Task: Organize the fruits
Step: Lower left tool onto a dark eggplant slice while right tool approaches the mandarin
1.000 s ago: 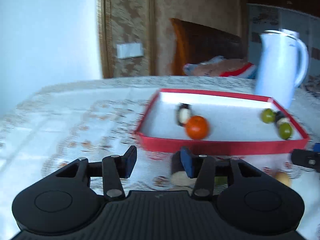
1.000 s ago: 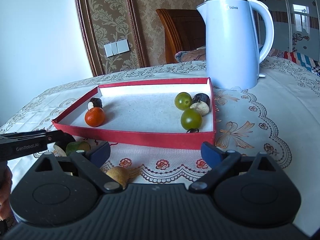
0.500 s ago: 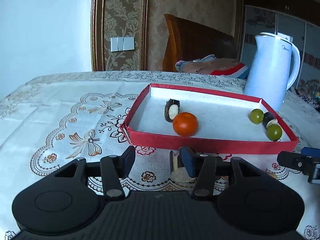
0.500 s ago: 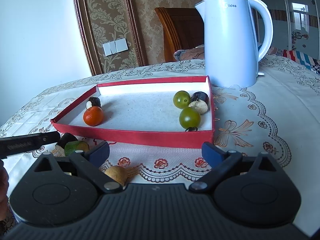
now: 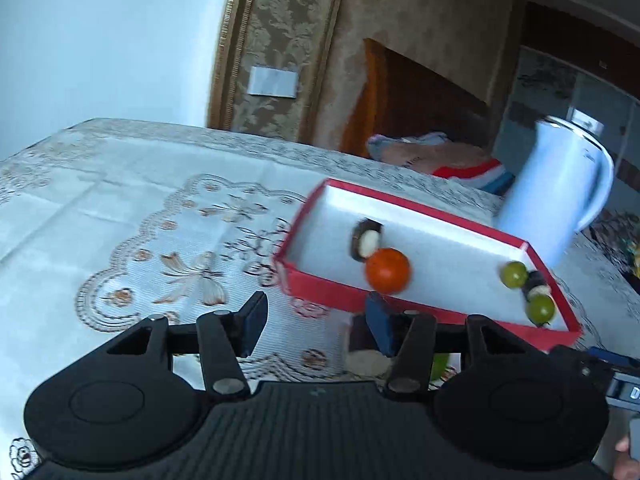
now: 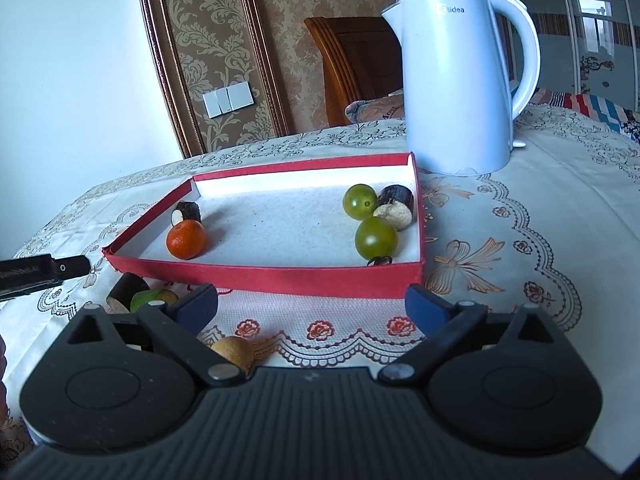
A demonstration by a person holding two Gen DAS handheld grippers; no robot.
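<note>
Two views show one moment of sorting fruit into a red tray.

Left wrist view, blurred: the left tongs (image 5: 316,326) stand parted with nothing between the pads; they have just been opening wider. Only bare cloth of the surface (image 5: 120,216) lies in the gap. Just behind the right-hand pad sits a dark stub with a pale cut face (image 5: 366,354), outside the red tray (image 5: 320,294) and close to its near wall. A sliver of green fruit (image 5: 440,364) shows beside it.

Right wrist view, sharp: the right tongs (image 6: 312,308) are spread wide and empty, hovering before the tray's near wall. Inside the tray lie an orange fruit (image 6: 186,239) touching a dark stub, plus two green fruits (image 6: 376,238) and another stub at the right end. Still loose on the surface are the dark stub, the green fruit, and a small brown fruit (image 6: 232,351) just under the left finger. A white kettle (image 6: 456,80) stands behind the tray.

Judging by looks, the round fruits are light, smooth and prone to roll, so they want a gentle pinch across the widest part. The stubs seem firmer; taking them across the curved sides, not the cut faces, should hold best.
</note>
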